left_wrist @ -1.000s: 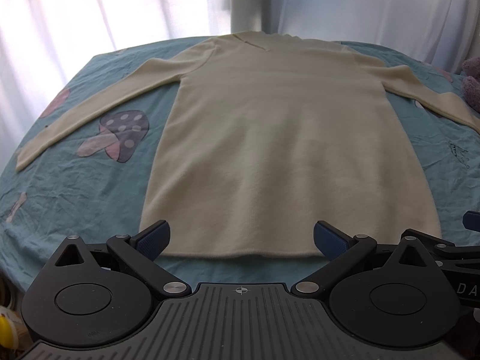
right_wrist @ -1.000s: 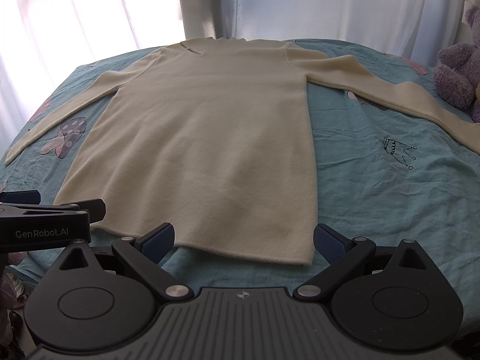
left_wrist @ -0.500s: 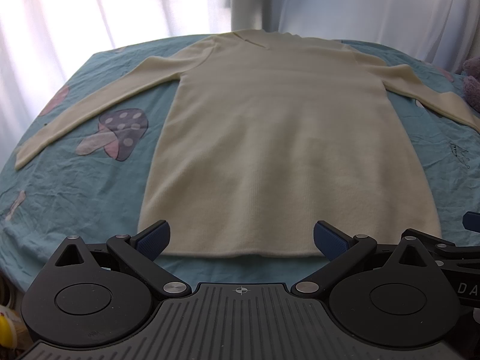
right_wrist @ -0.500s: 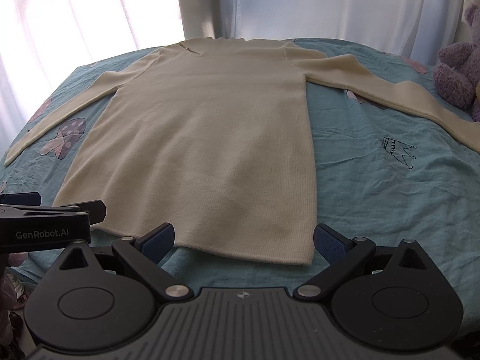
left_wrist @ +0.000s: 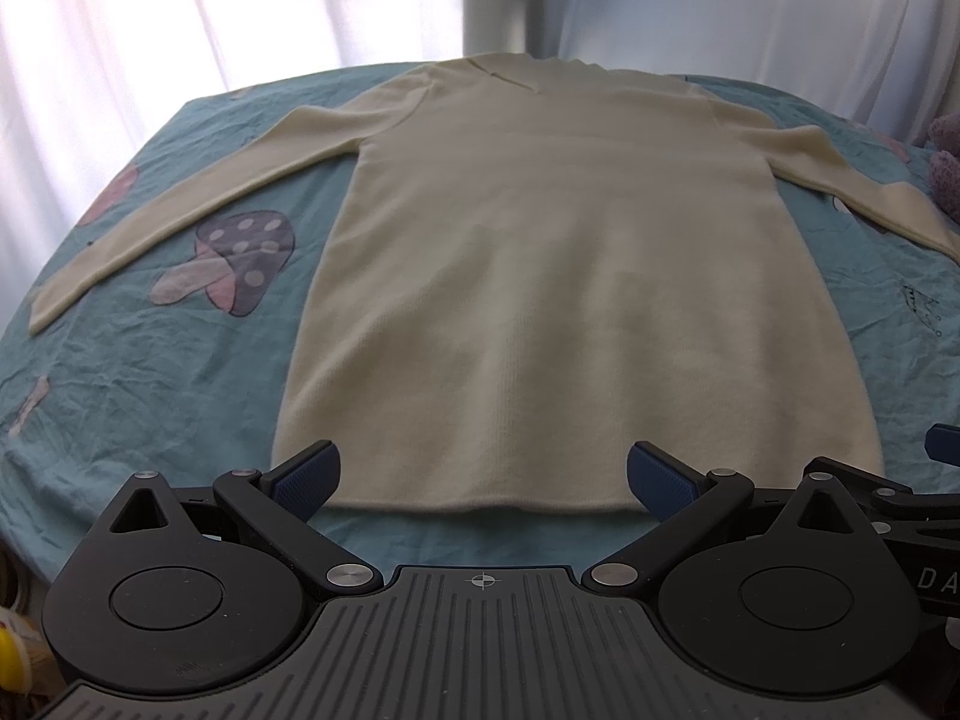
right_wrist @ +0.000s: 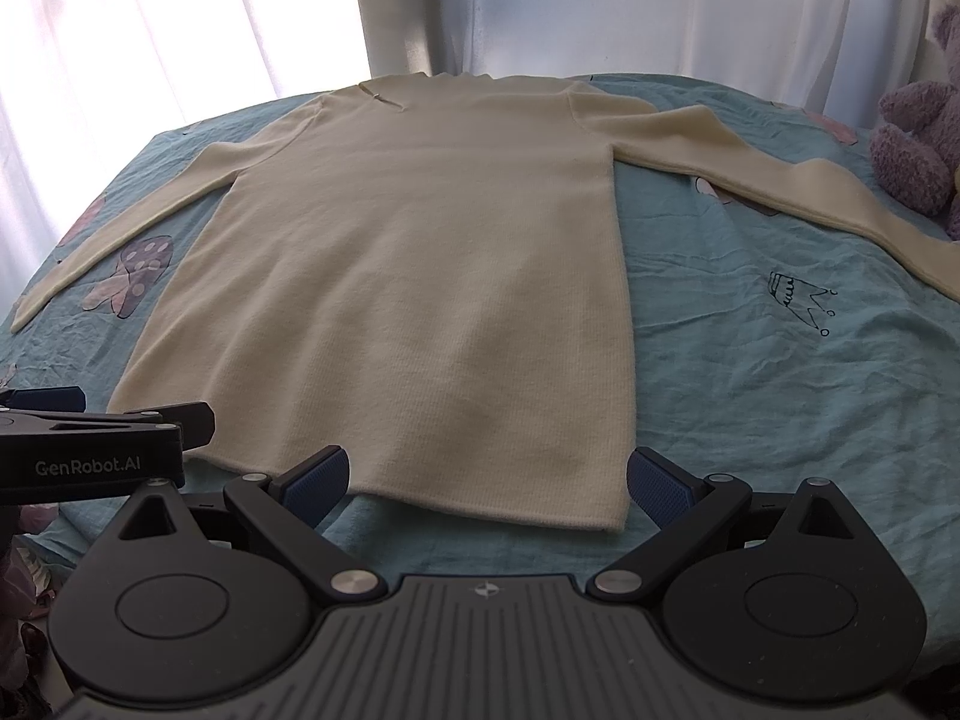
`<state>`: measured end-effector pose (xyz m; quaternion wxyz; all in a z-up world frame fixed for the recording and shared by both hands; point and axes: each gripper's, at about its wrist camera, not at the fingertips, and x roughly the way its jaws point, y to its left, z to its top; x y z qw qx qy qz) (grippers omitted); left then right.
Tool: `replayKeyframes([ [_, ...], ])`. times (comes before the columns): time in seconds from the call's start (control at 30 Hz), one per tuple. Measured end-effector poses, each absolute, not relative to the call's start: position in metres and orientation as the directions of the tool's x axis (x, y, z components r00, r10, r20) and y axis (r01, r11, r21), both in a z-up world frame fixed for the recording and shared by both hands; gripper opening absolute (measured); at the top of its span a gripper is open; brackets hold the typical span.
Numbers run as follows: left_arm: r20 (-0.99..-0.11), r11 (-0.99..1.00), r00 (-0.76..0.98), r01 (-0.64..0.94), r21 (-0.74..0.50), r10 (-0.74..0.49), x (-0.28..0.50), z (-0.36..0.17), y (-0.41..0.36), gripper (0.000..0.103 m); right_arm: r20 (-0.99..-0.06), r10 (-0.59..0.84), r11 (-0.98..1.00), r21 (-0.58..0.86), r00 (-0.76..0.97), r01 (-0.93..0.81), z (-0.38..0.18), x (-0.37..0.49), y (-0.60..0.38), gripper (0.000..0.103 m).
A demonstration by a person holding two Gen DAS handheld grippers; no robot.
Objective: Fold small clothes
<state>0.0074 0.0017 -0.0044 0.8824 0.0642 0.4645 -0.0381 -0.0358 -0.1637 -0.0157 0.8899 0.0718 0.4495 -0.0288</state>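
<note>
A cream long-sleeved knit garment (left_wrist: 558, 276) lies flat on a teal bedsheet (left_wrist: 150, 360), neck away from me, both sleeves spread out to the sides. It also shows in the right wrist view (right_wrist: 408, 276). My left gripper (left_wrist: 483, 474) is open and empty, just short of the hem's left half. My right gripper (right_wrist: 486, 477) is open and empty, just short of the hem's right corner. The left gripper's body shows at the left edge of the right wrist view (right_wrist: 90, 450).
The sheet carries a mushroom print (left_wrist: 234, 261) left of the garment and a small crown drawing (right_wrist: 798, 300) on the right. A purple plush toy (right_wrist: 918, 144) sits at the far right by the right sleeve. White curtains (right_wrist: 600, 0) hang behind the bed.
Both grippers have held almost still; the left wrist view has shifted very slightly. The garment has not moved.
</note>
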Motion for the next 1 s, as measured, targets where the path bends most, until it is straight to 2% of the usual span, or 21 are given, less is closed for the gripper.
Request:
replayKeyframes([
  [0.77, -0.836, 0.990, 0.548, 0.122, 0.069, -0.009, 0.010, -0.009, 0.004, 0.103, -0.817, 0.041, 0.984, 0.133, 0.576, 0.119, -0.022, -0.035, -0.168, 0.099],
  [1.0, -0.841, 0.991, 0.541, 0.124, 0.059, -0.018, 0.011, -0.012, 0.004, 0.103, -0.795, 0.108, 0.971, 0.213, 0.596, 0.107, -0.023, -0.037, -0.176, 0.099],
])
